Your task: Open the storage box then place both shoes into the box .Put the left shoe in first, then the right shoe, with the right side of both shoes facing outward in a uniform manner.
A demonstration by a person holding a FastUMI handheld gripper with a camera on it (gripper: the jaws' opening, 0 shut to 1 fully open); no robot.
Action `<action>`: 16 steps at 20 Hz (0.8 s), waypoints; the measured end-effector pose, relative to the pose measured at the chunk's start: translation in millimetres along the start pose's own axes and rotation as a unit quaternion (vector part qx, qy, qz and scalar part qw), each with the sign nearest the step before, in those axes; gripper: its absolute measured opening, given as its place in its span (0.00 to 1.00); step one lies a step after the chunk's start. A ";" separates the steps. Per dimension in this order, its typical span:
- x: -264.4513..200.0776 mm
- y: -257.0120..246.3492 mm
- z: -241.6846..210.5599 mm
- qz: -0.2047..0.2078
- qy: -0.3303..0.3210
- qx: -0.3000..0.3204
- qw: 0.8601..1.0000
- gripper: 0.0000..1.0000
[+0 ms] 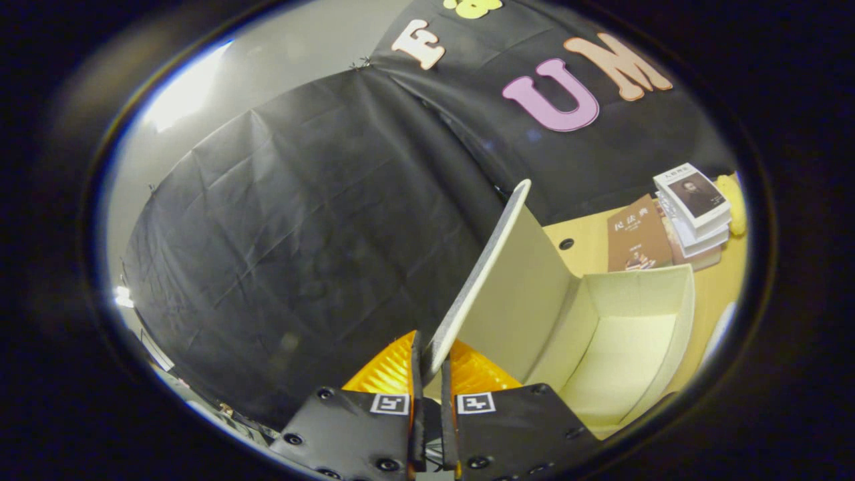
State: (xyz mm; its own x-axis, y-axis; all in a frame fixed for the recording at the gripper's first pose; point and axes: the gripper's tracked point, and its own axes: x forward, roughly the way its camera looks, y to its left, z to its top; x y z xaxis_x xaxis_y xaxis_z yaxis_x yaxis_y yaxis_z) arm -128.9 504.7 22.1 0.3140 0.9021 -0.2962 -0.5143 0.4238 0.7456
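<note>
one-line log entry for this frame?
step: opening box | gripper: shut on lid edge | lid: raised, tilted | box: open, nothing inside | shoes: not yet placed | books: beyond box

You are working in a staged recording booth rather than a lived-in room. Black cloth (300, 220), creased and pinned up in panels, forms the wall, with a pale plain wall (294, 53) above it. A yellow tabletop (588, 230) carries household props: a stack of books (695, 207), a brown book (638, 234) beside it, and an open cream storage box (621, 334). Your gripper (431, 361) has its fingers pinched on the box's raised lid (484, 267).
</note>
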 end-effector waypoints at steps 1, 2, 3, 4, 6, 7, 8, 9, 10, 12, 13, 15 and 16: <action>7.6 3.8 -4.4 0.001 0.004 -0.002 1.000 0.15; 14.4 7.1 -7.6 0.003 0.008 -0.007 1.000 0.16; 18.1 10.9 -8.3 0.005 0.008 -0.020 1.000 0.18; 21.9 13.6 -9.2 0.007 0.009 -0.034 0.999 0.19; 29.5 23.3 -16.2 0.016 0.003 -0.067 0.998 0.39; 22.3 29.4 -12.2 0.019 -0.002 -0.082 0.996 0.49; 20.2 32.2 -10.9 0.022 -0.009 -0.097 0.995 0.58; 17.4 32.3 -10.0 0.025 -0.013 -0.107 0.994 0.68; 14.4 30.4 -7.4 0.026 -0.019 -0.117 0.993 0.71; 4.3 22.4 1.0 0.016 -0.033 -0.136 0.990 0.76; -2.7 16.8 4.9 0.011 -0.039 -0.146 0.988 0.79; -18.9 3.0 15.8 -0.007 -0.055 -0.165 0.985 0.84; -26.3 -6.7 22.6 -0.017 -0.063 -0.176 0.982 0.87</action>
State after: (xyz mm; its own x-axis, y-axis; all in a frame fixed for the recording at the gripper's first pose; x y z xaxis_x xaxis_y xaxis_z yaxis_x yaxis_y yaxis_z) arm -115.7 476.2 38.4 0.4207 0.8792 -0.2238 -0.7386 0.4752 0.4782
